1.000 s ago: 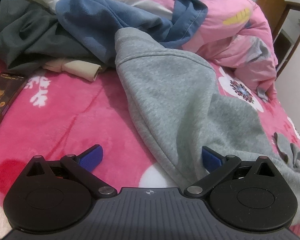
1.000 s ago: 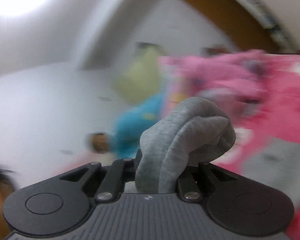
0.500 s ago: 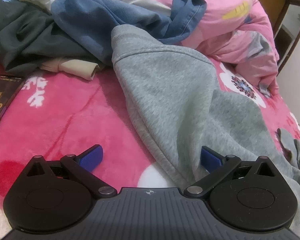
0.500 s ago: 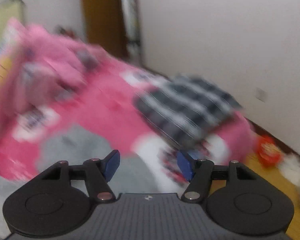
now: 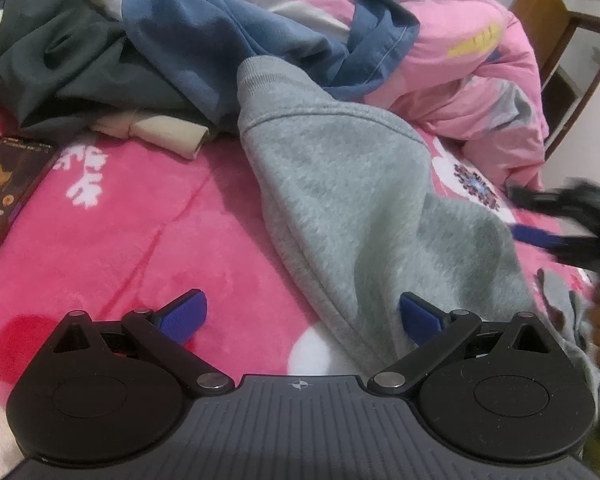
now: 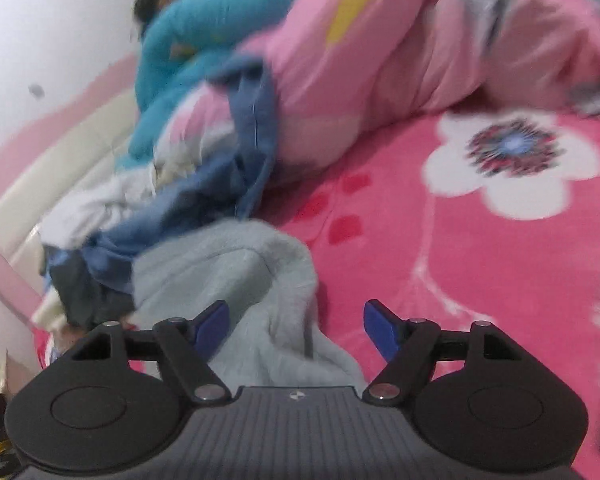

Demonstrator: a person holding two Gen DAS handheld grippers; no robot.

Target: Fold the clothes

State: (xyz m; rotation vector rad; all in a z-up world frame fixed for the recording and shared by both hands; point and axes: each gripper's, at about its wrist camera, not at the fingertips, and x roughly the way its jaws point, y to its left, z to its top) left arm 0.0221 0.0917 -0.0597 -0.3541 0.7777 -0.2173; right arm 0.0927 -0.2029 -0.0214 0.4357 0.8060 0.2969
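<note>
Bright pink floral fleece blanket (image 5: 112,220) covers the bed. Grey fleece sweatshirt (image 5: 352,200) sprawls diagonally, cuff against a heap of dark blue and charcoal clothes (image 5: 148,56). Left gripper (image 5: 300,312) gaping, sweatshirt hem between its jaws. Right gripper (image 6: 296,320) spread, over grey cloth. Judgement: pinch hem squarely, both layers, before drawing flat.
</note>
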